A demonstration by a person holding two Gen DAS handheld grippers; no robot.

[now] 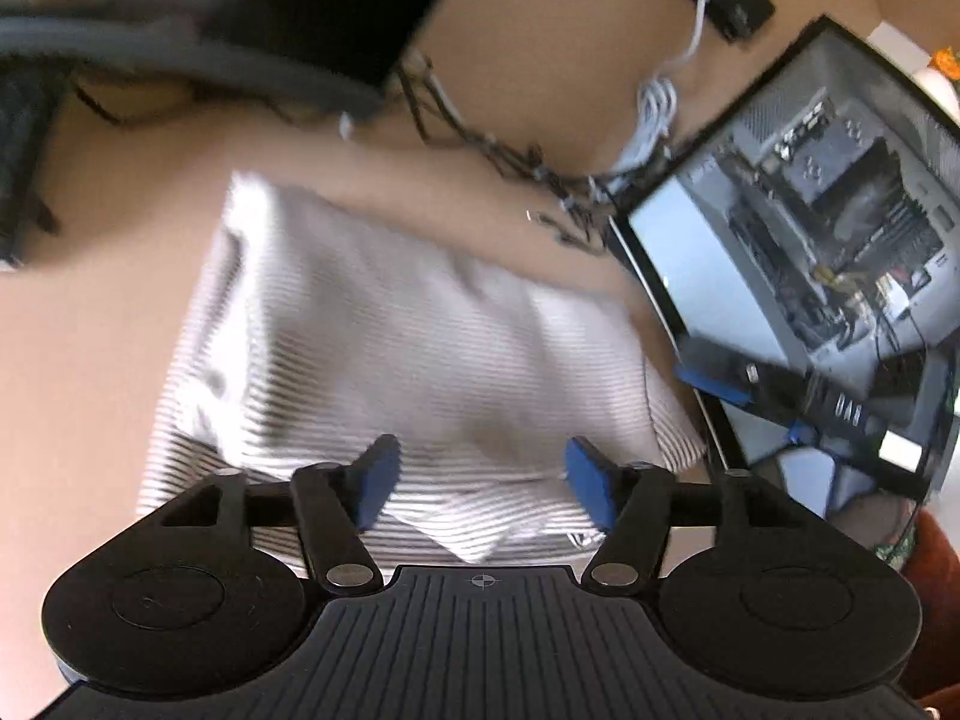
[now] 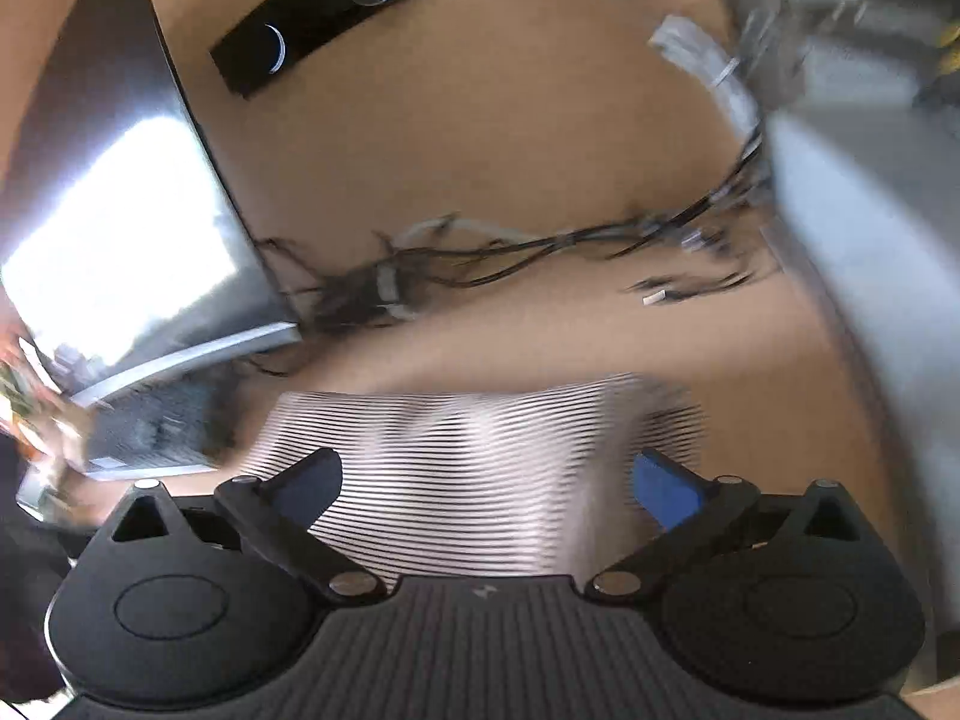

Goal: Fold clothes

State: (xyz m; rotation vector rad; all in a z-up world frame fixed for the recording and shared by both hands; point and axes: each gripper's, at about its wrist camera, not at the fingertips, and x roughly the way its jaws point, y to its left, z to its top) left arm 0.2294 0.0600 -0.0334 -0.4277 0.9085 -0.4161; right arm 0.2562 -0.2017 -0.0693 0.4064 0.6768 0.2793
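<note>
Striped shirt [image 1: 420, 348], folded, on tan surface [image 1: 90, 360]. My left fingers [image 1: 477, 483] and right fingers [image 2: 489, 489]: spread wide, holding nothing.

Your left gripper [image 1: 477, 483] hangs over the near edge of the striped garment [image 1: 384, 348], its blue-padded jaws spread wide with nothing between them. The cloth lies rumpled and partly folded on the tan table [image 1: 90, 372], blurred in the picture. To your right an open computer case [image 1: 840, 228] stands just beside the garment, with a tangle of cables [image 1: 540, 180] beyond it.
</note>
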